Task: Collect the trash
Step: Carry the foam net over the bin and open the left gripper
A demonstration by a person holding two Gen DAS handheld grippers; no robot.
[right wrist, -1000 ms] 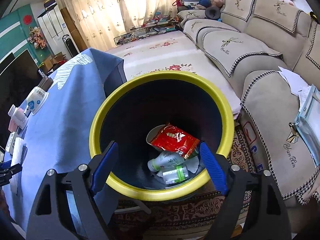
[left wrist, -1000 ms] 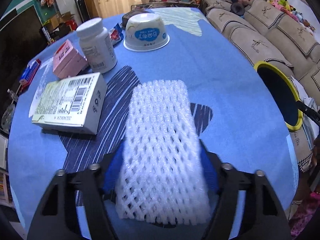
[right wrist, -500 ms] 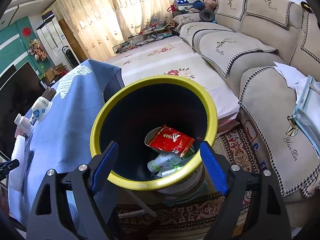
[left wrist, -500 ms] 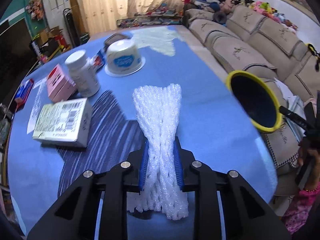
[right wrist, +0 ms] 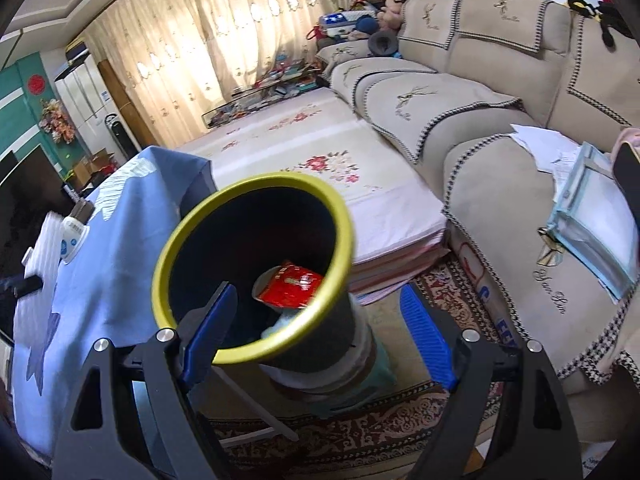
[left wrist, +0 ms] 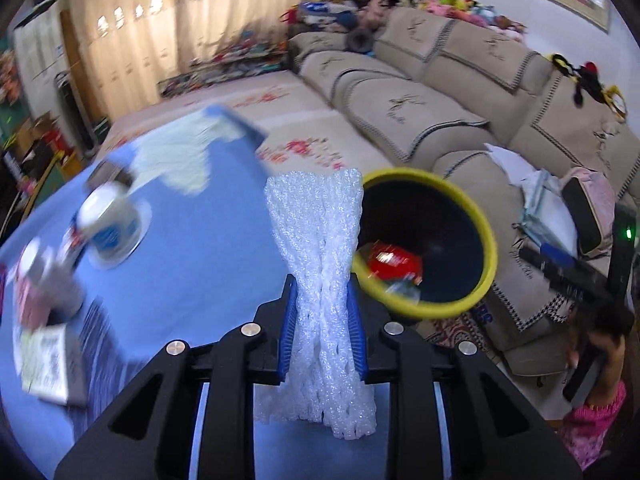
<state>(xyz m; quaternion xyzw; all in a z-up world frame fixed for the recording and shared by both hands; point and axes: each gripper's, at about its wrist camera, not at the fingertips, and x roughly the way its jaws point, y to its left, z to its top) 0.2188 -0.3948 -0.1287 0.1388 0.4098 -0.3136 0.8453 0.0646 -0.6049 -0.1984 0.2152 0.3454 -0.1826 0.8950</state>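
White foam fruit netting (left wrist: 322, 280), light, soft and springy, is being squeezed at its middle by the left gripper (left wrist: 322, 334), beside the yellow-rimmed trash bin (left wrist: 486, 236). Right gripper (right wrist: 316, 340) is hovering spread, empty, at the bin.

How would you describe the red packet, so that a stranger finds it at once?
Start at the blue-clothed table and look just past its edge, to the bin with the yellow rim. The red packet lies inside it, on top of the other trash. It is the only bright red thing against the bin's dark wall.
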